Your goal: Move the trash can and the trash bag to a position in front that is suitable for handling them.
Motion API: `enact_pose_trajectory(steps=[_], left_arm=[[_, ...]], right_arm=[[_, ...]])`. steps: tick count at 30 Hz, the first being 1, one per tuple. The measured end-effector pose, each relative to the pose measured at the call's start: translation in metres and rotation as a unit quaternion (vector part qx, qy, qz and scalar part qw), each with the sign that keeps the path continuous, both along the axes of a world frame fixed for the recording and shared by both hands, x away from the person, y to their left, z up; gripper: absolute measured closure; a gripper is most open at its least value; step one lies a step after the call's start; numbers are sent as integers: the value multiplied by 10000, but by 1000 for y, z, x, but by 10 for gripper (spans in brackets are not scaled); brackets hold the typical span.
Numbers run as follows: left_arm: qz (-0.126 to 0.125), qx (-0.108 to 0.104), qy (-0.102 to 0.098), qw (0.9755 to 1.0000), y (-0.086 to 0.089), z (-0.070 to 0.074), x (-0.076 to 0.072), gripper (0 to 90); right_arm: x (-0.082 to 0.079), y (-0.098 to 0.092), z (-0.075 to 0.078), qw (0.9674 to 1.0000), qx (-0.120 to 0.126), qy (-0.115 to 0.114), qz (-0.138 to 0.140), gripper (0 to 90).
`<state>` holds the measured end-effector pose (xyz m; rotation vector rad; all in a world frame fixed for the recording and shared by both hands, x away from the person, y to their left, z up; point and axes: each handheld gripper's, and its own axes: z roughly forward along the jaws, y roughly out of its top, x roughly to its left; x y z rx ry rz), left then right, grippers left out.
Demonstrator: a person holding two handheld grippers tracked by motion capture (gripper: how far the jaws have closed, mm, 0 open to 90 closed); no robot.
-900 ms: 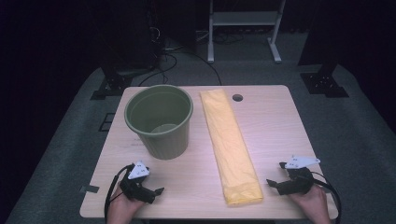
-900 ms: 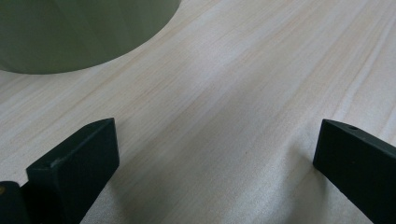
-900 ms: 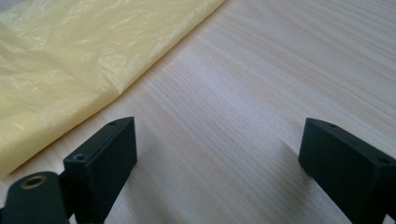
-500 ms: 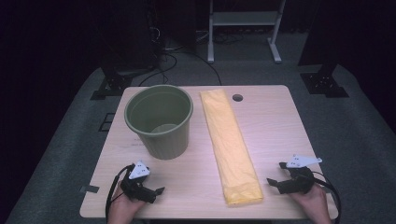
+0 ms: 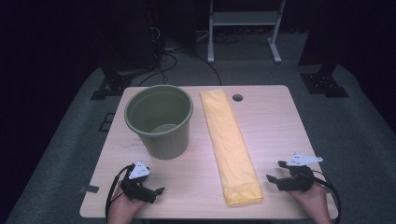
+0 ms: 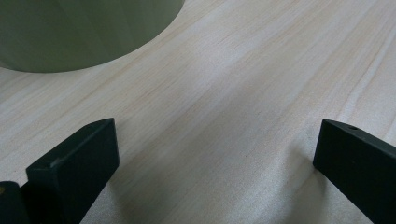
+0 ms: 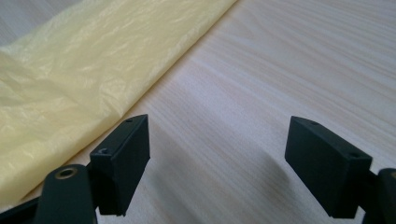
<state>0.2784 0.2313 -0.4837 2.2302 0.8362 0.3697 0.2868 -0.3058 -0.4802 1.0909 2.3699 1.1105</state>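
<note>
Nearest to the person's edge of the worktop (image 5: 280, 116), both tools rest low on the wood, one at each corner. The left hand-held gripper (image 5: 156, 192) lies in the person's left hand (image 5: 122, 207), jaws spread wide with nothing between them; from its own camera the bare wood grain runs between the two black jaws, and the curved wall of the green bucket (image 6: 84, 32) rises just ahead. The right hand-held gripper (image 5: 274, 178) sits in the right hand (image 5: 312, 200), likewise wide open and empty, pointing toward the near end of the yellow plastic bag (image 5: 231, 144). In the right gripper view the crinkled yellow film (image 7: 93, 70) lies just beside the left-hand jaw, apart from it, not yet touched.

The bag is laid out flat as a long folded strip down the middle of the worktop, its near end close to the person's edge and its far end reaching almost to the back, beside a small round cable hole (image 5: 237, 98). That lay looks deliberate: the near end is within easy reach of the right tool.

The bucket (image 5: 159, 120) stands upright to the left of the bag, near it but not touching, mouth open and seemingly empty, which would suit taking the bag as a liner. Beyond the worktop lies grey carpet (image 5: 364, 121) and the legs of a white stand (image 5: 243, 28).
</note>
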Motion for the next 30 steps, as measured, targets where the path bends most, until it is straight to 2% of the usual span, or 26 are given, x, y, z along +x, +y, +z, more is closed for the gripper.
enact_pose_trajectory(steps=[5,6,7,17,20,25,26,30], left_arm=[[0,0,0,10000,0,0,0,0],[0,1,0,10000,0,0,0,0],[0,0,0,10000,0,0,0,0],[0,0,0,10000,0,0,0,0],[1,0,0,10000,0,0,0,0],[0,1,0,10000,0,0,0,0],[0,-1,0,10000,0,0,0,0],[1,-1,0,10000,0,0,0,0]], right_arm=[[1,2,7,9999,-72,-31,-81,211],[1,5,12,9998,-88,-148,-94,213],[1,5,12,9998,-88,-148,-94,213],[5,9,23,9997,163,-163,-72,219],[6,13,26,9998,86,-179,-56,226],[10,18,28,9997,157,-180,9,239],[12,22,29,9999,39,-158,15,239],[15,31,33,9998,7,-201,90,255]])
